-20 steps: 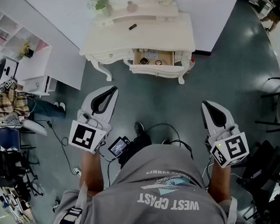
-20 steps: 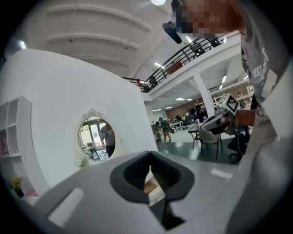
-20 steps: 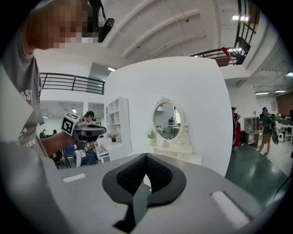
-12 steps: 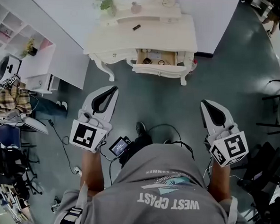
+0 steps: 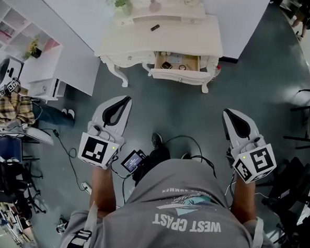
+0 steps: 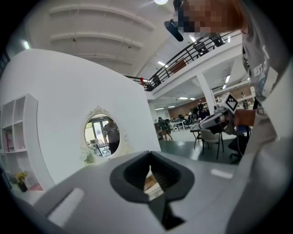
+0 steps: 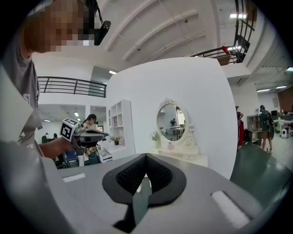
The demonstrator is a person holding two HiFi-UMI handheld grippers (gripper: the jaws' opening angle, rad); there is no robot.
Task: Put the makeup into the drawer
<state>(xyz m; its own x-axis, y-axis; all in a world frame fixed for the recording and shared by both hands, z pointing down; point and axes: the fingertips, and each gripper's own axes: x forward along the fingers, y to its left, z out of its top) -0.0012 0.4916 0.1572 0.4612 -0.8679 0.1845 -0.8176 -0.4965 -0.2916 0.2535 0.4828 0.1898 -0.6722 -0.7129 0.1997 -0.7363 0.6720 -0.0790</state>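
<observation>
makeup [image 5: 155, 27]: dark stick on tabletop [image 5: 192, 36], behind open drawer [image 5: 180, 75]
drawer: small items inside (can't tell what)
left claw [image 5: 126, 99]: clenched, empty, over floor [image 5: 171, 116]
right claw [image 5: 226, 112]: clenched, empty, well apart from tabletop

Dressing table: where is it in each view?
Head view: table at top centre, drawer open.
Left gripper view: left of centre, only its mirror shows.
Right gripper view: centre right, under its mirror.
Shared landmark: white shelf unit left of it.
</observation>
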